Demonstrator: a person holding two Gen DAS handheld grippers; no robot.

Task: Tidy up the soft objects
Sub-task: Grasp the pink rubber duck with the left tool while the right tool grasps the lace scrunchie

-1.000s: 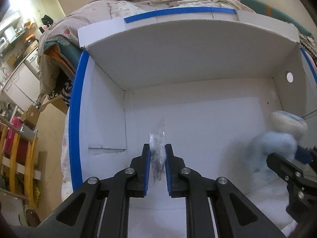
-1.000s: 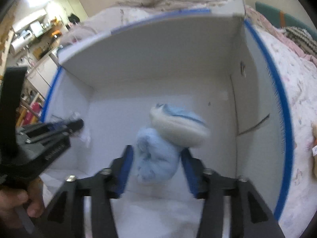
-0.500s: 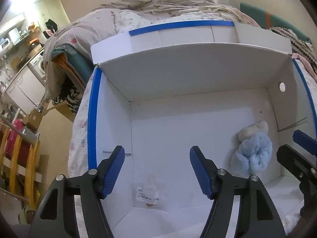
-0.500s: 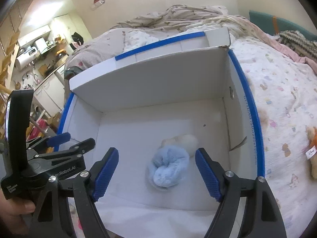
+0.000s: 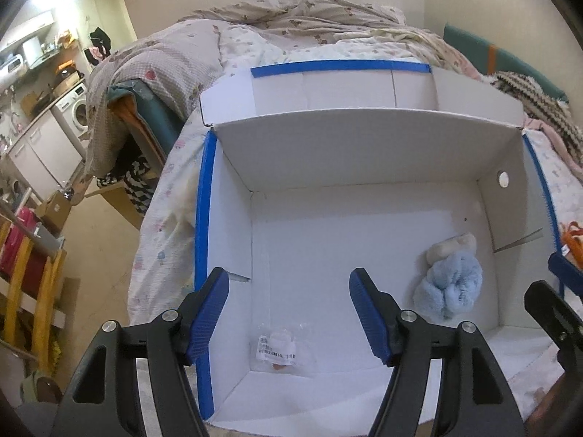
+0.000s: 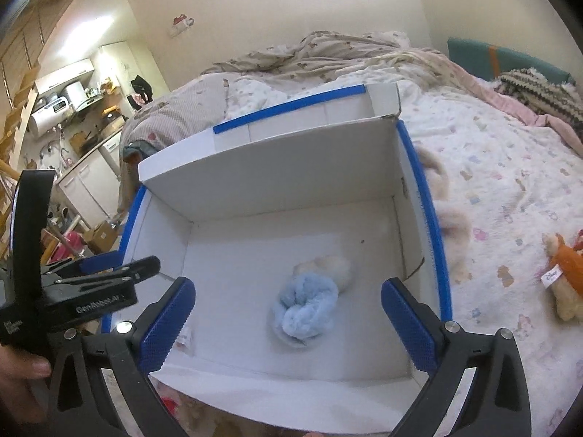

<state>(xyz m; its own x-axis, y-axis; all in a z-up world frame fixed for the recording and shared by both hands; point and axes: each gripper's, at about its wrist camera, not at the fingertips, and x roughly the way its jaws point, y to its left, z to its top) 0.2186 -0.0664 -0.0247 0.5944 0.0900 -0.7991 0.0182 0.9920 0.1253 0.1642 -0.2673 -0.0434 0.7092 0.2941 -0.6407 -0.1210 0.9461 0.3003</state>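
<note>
A white cardboard box with blue-taped rims (image 5: 204, 218) (image 6: 428, 215) stands on the bed. Inside lie a light blue and cream fluffy toy (image 5: 452, 284) (image 6: 306, 309) at the right and a small clear plastic packet with a label (image 5: 278, 351) (image 6: 184, 340) at the near left corner. My left gripper (image 5: 289, 313) is open and empty above the packet. My right gripper (image 6: 288, 322) is open and empty above the fluffy toy. The left gripper also shows in the right wrist view (image 6: 120, 269).
An orange and cream plush (image 6: 563, 276) lies on the patterned bedsheet (image 6: 510, 189) right of the box. A rumpled blanket (image 5: 309, 11) lies behind the box. Furniture and a kitchen area (image 5: 43, 109) are off the bed's left side.
Both grippers opened and let go: the packet and the fluffy toy dropped into the box. Both grippers then rose and pulled back from the box.
</note>
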